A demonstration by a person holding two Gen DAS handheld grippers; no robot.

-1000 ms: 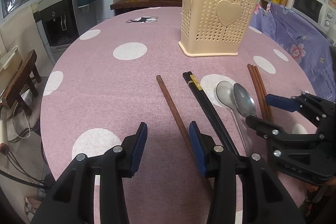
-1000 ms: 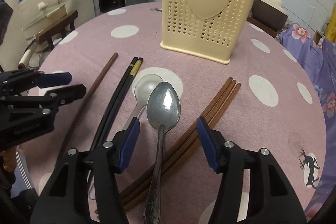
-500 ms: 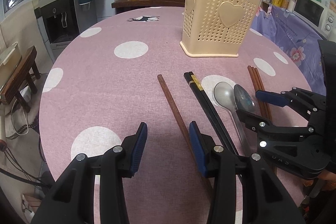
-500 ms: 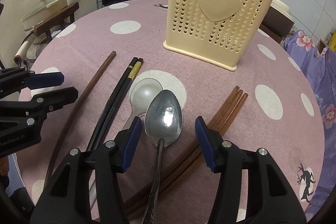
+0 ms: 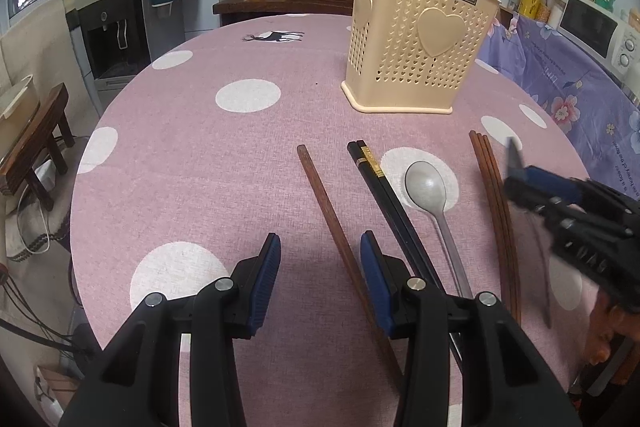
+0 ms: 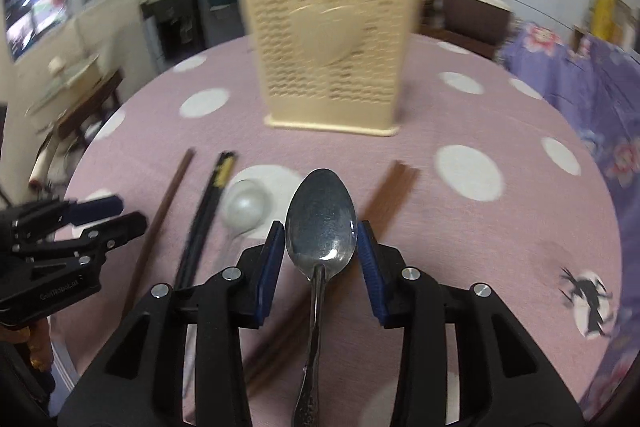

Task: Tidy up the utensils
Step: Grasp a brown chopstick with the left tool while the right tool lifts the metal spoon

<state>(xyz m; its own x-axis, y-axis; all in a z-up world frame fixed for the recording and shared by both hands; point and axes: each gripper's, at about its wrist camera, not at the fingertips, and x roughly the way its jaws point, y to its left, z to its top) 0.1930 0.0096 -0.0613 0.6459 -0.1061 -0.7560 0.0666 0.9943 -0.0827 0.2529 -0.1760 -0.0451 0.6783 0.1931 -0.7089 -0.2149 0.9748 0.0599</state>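
My right gripper (image 6: 320, 243) is shut on a metal spoon (image 6: 322, 219), gripping the bowl by its sides and holding it above the table; it also shows in the left wrist view (image 5: 532, 179). My left gripper (image 5: 320, 263) is open and empty, low over the table beside a single brown chopstick (image 5: 332, 215). On the pink dotted tablecloth lie a black chopstick pair (image 5: 384, 187), a pale spoon (image 5: 426, 183) and a bundle of brown chopsticks (image 5: 496, 195). The cream perforated utensil holder (image 5: 416, 43) stands behind them with one chopstick in it; it also shows in the right wrist view (image 6: 332, 47).
The round table's (image 5: 180, 147) edge drops off at the left toward a wooden stool (image 5: 36, 143) and a water dispenser (image 5: 116, 23). A purple floral cloth (image 5: 560, 75) covers furniture at the right. A counter with bottles stands behind the holder.
My right gripper has closed on the metal spoon and lifted it off the table, moving fast toward the holder. The left gripper has barely moved.
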